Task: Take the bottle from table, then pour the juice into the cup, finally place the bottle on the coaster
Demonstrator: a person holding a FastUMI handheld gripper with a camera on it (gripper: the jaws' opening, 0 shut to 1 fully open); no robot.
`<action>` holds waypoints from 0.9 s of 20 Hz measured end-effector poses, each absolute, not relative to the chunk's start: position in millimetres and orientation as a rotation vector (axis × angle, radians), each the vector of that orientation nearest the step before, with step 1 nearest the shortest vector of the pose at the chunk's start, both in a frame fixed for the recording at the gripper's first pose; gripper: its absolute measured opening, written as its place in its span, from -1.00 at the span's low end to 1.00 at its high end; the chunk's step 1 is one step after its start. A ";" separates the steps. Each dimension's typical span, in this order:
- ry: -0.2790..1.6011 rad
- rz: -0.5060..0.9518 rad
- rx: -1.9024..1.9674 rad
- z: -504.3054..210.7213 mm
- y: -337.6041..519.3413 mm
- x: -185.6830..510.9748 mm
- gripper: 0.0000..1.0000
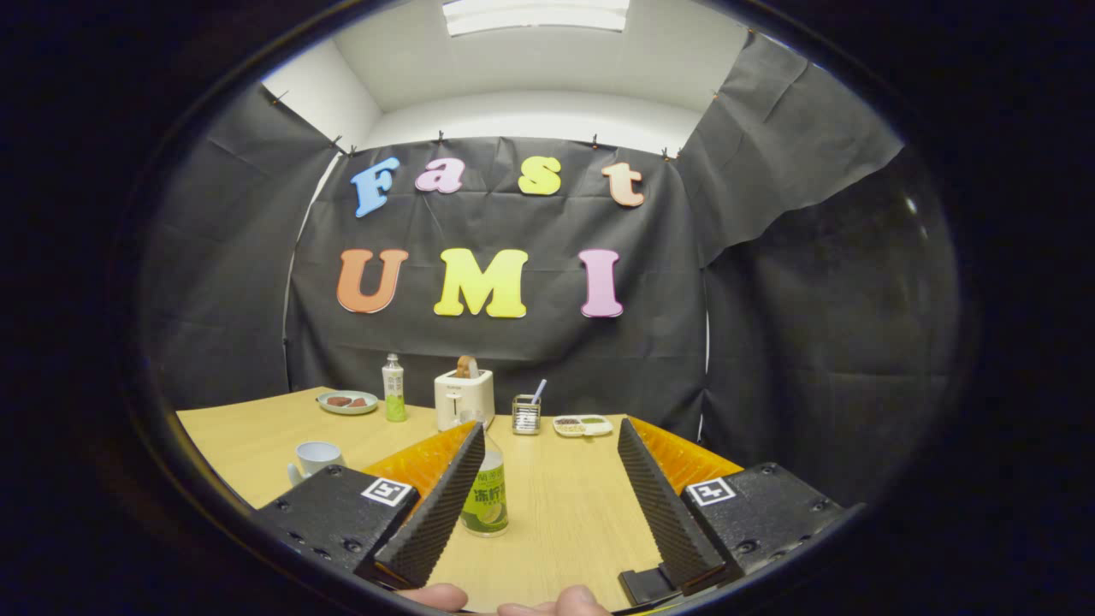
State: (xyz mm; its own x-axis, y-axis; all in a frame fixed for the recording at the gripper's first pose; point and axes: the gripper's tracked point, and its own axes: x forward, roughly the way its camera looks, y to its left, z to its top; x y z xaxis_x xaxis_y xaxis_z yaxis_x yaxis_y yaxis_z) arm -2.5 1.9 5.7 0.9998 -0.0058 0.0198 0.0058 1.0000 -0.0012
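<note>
One upright bottle (485,500), seemingly untouched, inside wide-apart gripper (552,441).

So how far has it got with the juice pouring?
Nothing looks done yet. The bottle stands upright on the table, between the open gripper fingers, close by the left one, not gripped. Left: grasp it, pour into the cup to the left, then set it on the coaster, which I can't make out.

Wooden table (565,513) carries bottle (486,500), cup (316,458), toaster (464,398), plate (347,402).
</note>
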 end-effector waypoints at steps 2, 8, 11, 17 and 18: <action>-0.021 -0.003 -0.002 6.6 2.8 -2.3 1.00; -0.019 0.006 -0.001 6.7 5.3 -1.4 1.00; -0.018 0.017 -0.003 7.4 8.2 0.3 1.00; -0.011 0.058 -0.010 6.9 12.4 0.9 1.00; -0.008 0.070 -0.016 5.0 13.5 1.2 1.00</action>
State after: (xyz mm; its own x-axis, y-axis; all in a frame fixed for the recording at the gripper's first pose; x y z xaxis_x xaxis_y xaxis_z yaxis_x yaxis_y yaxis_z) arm 1.2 13.5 5.0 0.9975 0.0704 0.0075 -0.0703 0.9974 -0.0161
